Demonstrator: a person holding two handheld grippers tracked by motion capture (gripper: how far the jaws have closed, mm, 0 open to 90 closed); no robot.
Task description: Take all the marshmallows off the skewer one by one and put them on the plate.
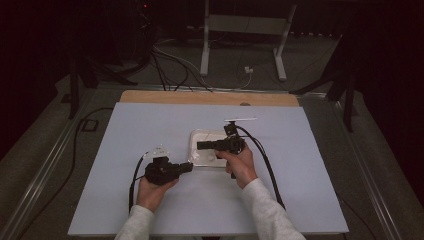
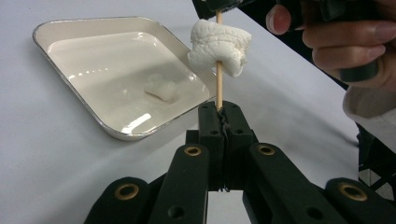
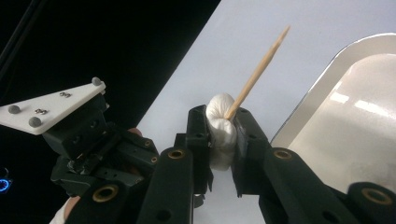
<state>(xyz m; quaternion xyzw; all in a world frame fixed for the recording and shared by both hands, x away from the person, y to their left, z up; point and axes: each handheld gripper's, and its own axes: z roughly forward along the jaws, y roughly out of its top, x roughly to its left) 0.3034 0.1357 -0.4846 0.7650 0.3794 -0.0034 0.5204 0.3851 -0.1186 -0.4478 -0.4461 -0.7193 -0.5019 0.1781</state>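
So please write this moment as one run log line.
left hand-held gripper: shut on skewer | right hand-held gripper: shut on marshmallow | tray: holds another marshmallow

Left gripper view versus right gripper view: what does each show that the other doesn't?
Left gripper view alone: the left gripper shut on the thin wooden skewer, and a second small white marshmallow lying in the tray. Right gripper view alone: the right gripper squeezing the skewered white marshmallow, and the skewer's pointed tip. Shared: skewer, skewered marshmallow, shallow cream tray, white table cover.
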